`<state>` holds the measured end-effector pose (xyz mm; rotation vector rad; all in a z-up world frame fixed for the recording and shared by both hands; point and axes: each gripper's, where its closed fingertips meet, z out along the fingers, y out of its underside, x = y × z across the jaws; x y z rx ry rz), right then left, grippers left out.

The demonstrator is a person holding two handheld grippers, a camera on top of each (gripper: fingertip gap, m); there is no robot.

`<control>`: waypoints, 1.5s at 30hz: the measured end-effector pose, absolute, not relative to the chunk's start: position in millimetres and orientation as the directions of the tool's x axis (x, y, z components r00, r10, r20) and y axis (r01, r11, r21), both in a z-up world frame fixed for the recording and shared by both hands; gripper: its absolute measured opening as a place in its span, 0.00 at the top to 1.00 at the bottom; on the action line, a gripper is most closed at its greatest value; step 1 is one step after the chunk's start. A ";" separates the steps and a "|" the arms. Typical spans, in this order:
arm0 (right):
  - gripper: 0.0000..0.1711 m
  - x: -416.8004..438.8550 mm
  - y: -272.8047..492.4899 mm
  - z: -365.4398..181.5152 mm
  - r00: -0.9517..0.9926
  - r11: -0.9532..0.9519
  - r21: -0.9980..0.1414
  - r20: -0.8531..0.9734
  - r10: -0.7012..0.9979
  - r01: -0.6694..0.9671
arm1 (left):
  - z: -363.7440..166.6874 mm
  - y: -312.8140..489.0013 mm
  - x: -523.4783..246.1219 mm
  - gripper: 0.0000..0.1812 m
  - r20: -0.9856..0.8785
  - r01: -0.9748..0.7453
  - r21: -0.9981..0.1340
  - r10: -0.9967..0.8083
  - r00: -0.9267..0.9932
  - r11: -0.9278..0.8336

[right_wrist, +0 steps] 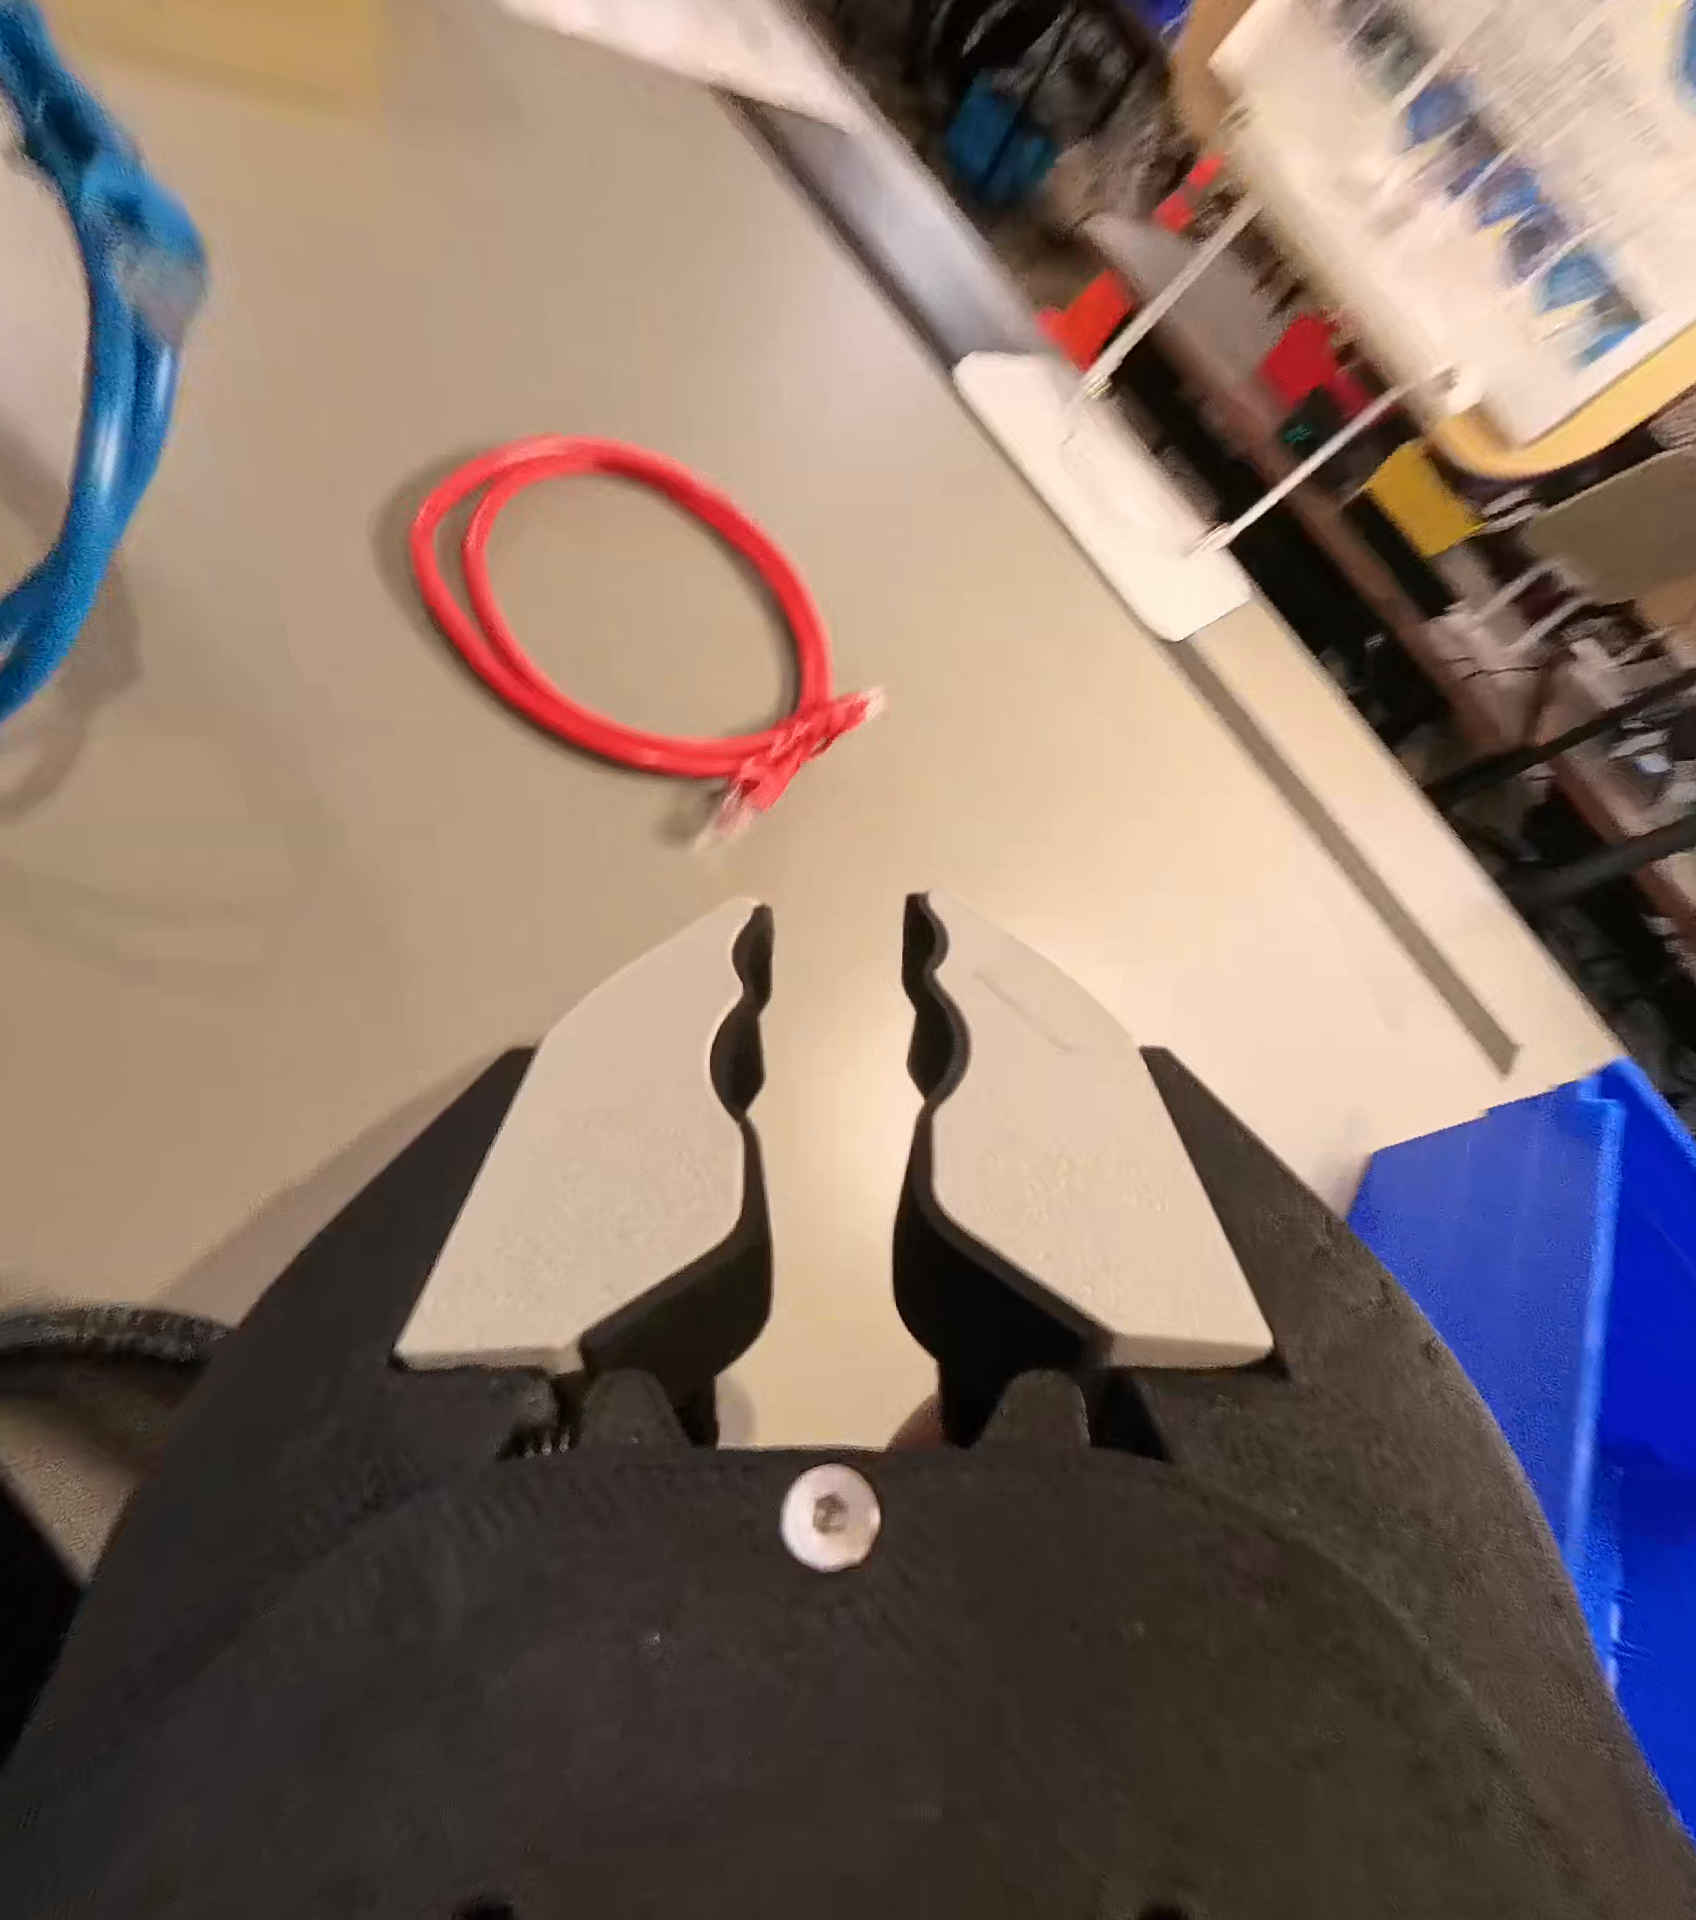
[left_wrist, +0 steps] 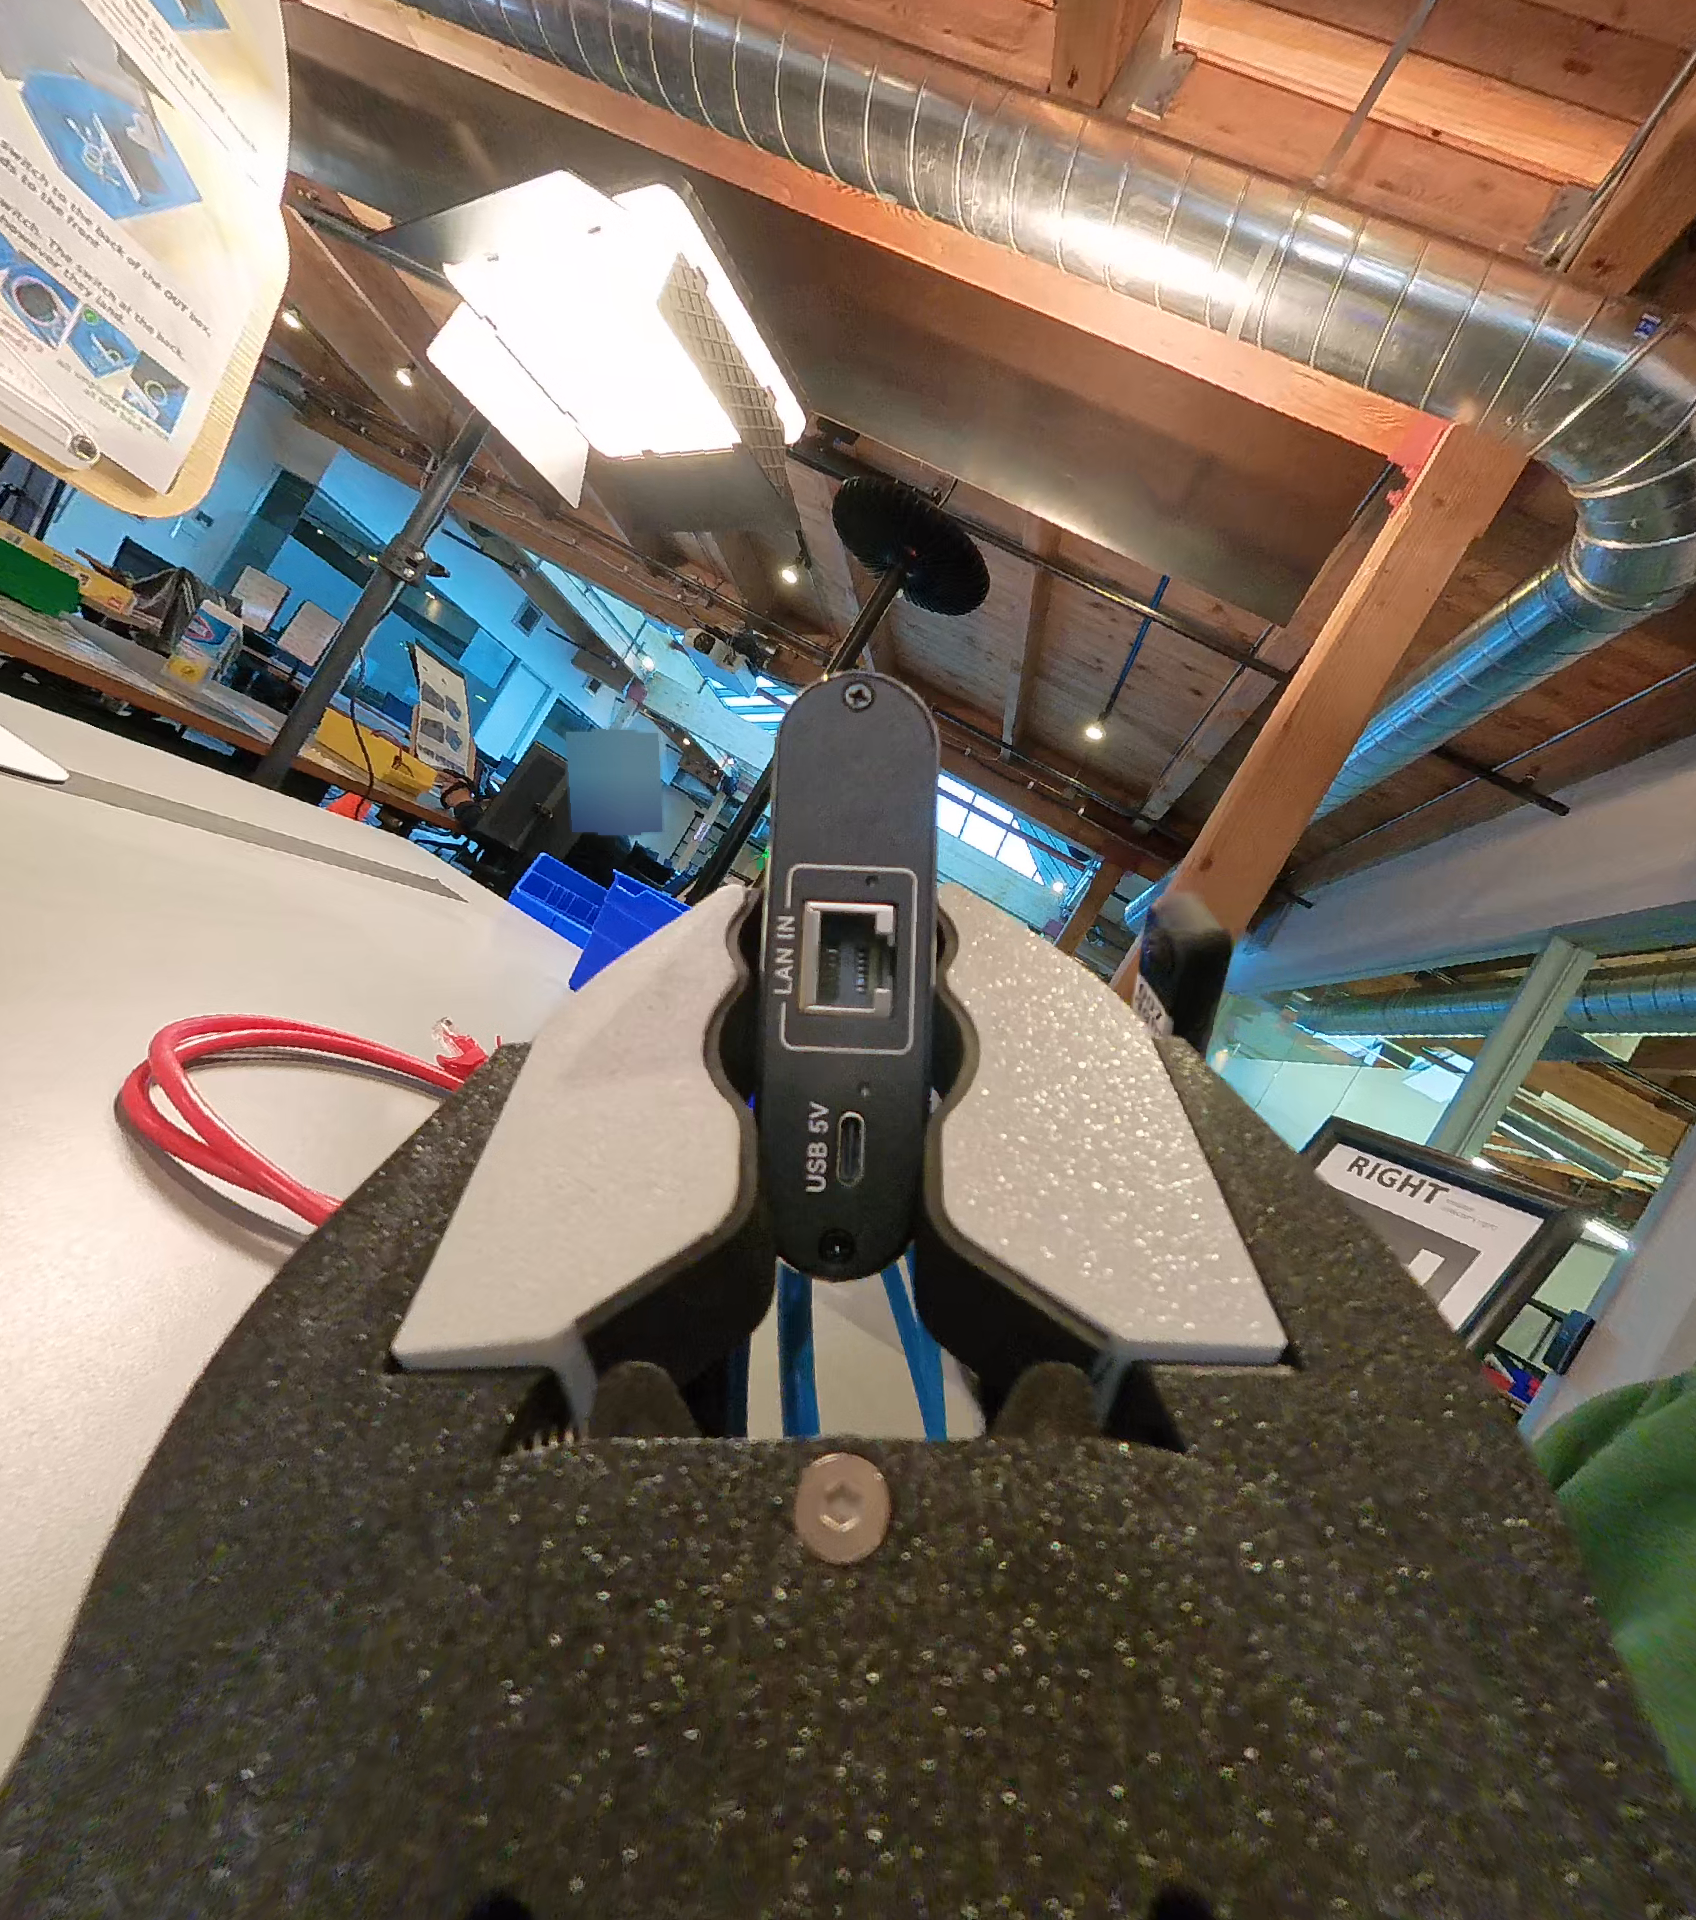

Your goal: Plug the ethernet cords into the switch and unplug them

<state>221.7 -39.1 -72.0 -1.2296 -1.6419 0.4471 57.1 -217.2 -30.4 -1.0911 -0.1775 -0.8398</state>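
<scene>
Grey surface [right_wrist: 532, 260]: coiled red cord [right_wrist: 615, 623]. Left claw [left_wrist: 849, 997] clamped on black switch [left_wrist: 849, 987]; right claw [right_wrist: 836, 925] apart, empty.

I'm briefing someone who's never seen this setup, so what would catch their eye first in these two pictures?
First, the black switch, gripped upright in the left gripper, its empty network port facing the camera and blue cords hanging below it. Next, the red ethernet cord, coiled on the pale table just ahead of the open, empty right gripper. A blue bin sits at the right gripper's right.
</scene>
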 end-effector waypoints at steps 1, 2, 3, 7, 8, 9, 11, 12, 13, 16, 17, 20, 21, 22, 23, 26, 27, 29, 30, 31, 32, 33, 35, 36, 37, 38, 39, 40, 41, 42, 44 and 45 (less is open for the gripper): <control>0.86 224.9 -40.4 -83.5 -0.038 0.423 -0.737 0.477 0.878 0.526 | -30.4 -217.2 57.3 0.85 0.514 0.676 -0.711 -0.512 0.689 0.196; 0.86 225.4 -40.3 -92.9 -0.066 0.433 -0.730 0.473 0.878 0.529 | -30.3 -217.1 57.4 0.85 0.513 0.675 -0.711 -0.511 0.690 0.197; 0.86 221.4 -37.1 -100.0 -0.054 0.422 -0.748 0.462 0.885 0.513 | -30.5 -217.0 57.6 0.85 0.512 0.673 -0.713 -0.510 0.691 0.197; 0.94 191.7 -8.5 -132.2 0.103 0.258 -0.824 0.354 0.930 0.504 | -31.0 -215.9 58.7 0.85 0.510 0.667 -0.720 -0.504 0.697 0.195; 0.90 188.6 0.8 -132.0 0.146 0.274 -0.808 0.401 0.904 0.522 | -30.9 -216.1 58.9 0.85 0.506 0.663 -0.722 -0.502 0.701 0.198; 0.92 182.8 -0.8 -126.2 0.144 0.326 -0.810 0.443 0.885 0.487 | -30.8 -216.2 59.1 0.85 0.504 0.660 -0.724 -0.500 0.704 0.201; 0.92 175.8 -16.9 -124.8 0.076 0.371 -0.811 0.450 0.890 0.453 | -31.1 -215.8 59.2 0.85 0.505 0.660 -0.724 -0.499 0.704 0.199; 0.91 175.6 -22.0 -126.6 0.051 0.389 -0.801 0.460 0.887 0.454 | -31.1 -215.6 59.1 0.85 0.506 0.661 -0.724 -0.500 0.703 0.197; 0.91 176.6 -23.9 -127.3 0.042 0.408 -0.792 0.477 0.878 0.455 | -31.1 -215.3 59.1 0.85 0.508 0.663 -0.723 -0.501 0.701 0.195; 0.90 183.1 -27.4 -126.0 0.024 0.387 -0.805 0.444 0.896 0.450 | -31.1 -215.6 59.0 0.85 0.508 0.665 -0.721 -0.503 0.699 0.195; 0.90 187.0 -30.1 -124.2 0.011 0.370 -0.814 0.419 0.908 0.448 | -31.0 -215.7 58.9 0.85 0.508 0.664 -0.721 -0.503 0.699 0.196; 0.90 208.4 -52.0 -119.6 -0.100 0.364 -0.805 0.360 0.927 0.468 | -30.8 -216.0 59.2 0.85 0.505 0.661 -0.723 -0.501 0.703 0.199; 0.90 219.3 -64.7 -118.8 -0.168 0.388 -0.790 0.352 0.921 0.474 | -30.8 -216.0 59.3 0.85 0.504 0.660 -0.725 -0.500 0.705 0.200; 0.89 232.1 -79.2 -119.2 -0.247 0.425 -0.770 0.346 0.905 0.476 | -31.0 -215.7 59.5 0.85 0.503 0.658 -0.726 -0.499 0.706 0.199; 0.88 246.4 -94.5 -122.1 -0.334 0.469 -0.745 0.341 0.879 0.474 | -31.1 -215.4 59.7 0.85 0.503 0.658 -0.727 -0.497 0.707 0.199; 0.85 292.0 -137.7 -142.9 -0.572 0.574 -0.690 0.277 0.772 0.440 | -31.5 -214.6 60.6 0.85 0.501 0.653 -0.732 -0.494 0.711 0.196; 0.84 305.5 -149.7 -152.4 -0.622 0.569 -0.692 0.219 0.752 0.444 | -31.6 -214.5 60.9 0.85 0.499 0.650 -0.734 -0.492 0.713 0.197; 0.80 326.2 -164.4 -174.0 -0.655 0.545 -0.704 0.150 0.740 0.455 | -31.3 -215.0 61.9 0.85 0.493 0.643 -0.738 -0.490 0.719 0.202; 0.74 334.7 -168.5 -182.9 -0.661 0.551 -0.715 0.166 0.731 0.430 | -31.3 -215.0 62.4 0.85 0.490 0.639 -0.741 -0.487 0.723 0.204; 0.72 340.2 -170.7 -182.1 -0.649 0.564 -0.736 0.226 0.726 0.374 | -31.4 -214.8 62.9 0.85 0.487 0.636 -0.744 -0.485 0.726 0.204; 0.73 348.3 -178.0 -177.4 -0.644 0.544 -0.773 0.239 0.727 0.328 | -31.5 -214.6 63.4 0.85 0.485 0.632 -0.747 -0.483 0.729 0.204; 0.76 358.4 -187.9 -176.3 -0.660 0.525 -0.791 0.217 0.720 0.313 | -31.8 -213.8 63.9 0.85 0.484 0.629 -0.751 -0.480 0.732 0.202; 0.75 369.9 -196.1 -185.7 -0.674 0.569 -0.761 0.246 0.696 0.310 | -32.4 -212.9 64.9 0.85 0.481 0.621 -0.757 -0.473 0.739 0.201; 0.74 373.4 -195.7 -197.7 -0.683 0.602 -0.723 0.250 0.686 0.340 | -32.3 -212.9 65.4 0.85 0.477 0.617 -0.761 -0.470 0.743 0.203; 0.73 375.7 -195.1 -211.7 -0.696 0.620 -0.687 0.230 0.680 0.379 | -32.4 -212.7 65.6 0.85 0.475 0.614 -0.763 -0.468 0.745 0.203; 0.73 376.4 -196.1 -225.9 -0.711 0.629 -0.661 0.200 0.674 0.410 | -32.5 -212.5 65.6 0.85 0.475 0.613 -0.763 -0.466 0.746 0.203; 0.73 376.6 -198.3 -240.2 -0.728 0.639 -0.636 0.171 0.664 0.433 | -32.5 -212.4 65.5 0.85 0.476 0.614 -0.763 -0.466 0.746 0.203; 0.73 375.1 -199.7 -253.2 -0.739 0.653 -0.611 0.159 0.655 0.448 | -32.5 -212.5 65.4 0.85 0.476 0.614 -0.763 -0.465 0.746 0.204; 0.75 371.9 -200.1 -263.5 -0.743 0.670 -0.587 0.165 0.649 0.455 | -32.4 -212.6 65.3 0.85 0.476 0.614 -0.762 -0.466 0.746 0.205; 0.80 367.0 -199.7 -270.3 -0.742 0.684 -0.574 0.184 0.644 0.451 | -32.4 -212.8 65.2 0.85 0.476 0.615 -0.762 -0.466 0.746 0.206; 0.91 351.8 -194.2 -270.5 -0.707 0.689 -0.582 0.255 0.659 0.432 | -32.4 -212.8 65.2 0.85 0.477 0.616 -0.761 -0.468 0.744 0.204; 0.91 346.5 -188.3 -266.9 -0.684 0.691 -0.578 0.287 0.670 0.434 | -32.3 -212.8 65.4 0.85 0.476 0.615 -0.761 -0.469 0.744 0.204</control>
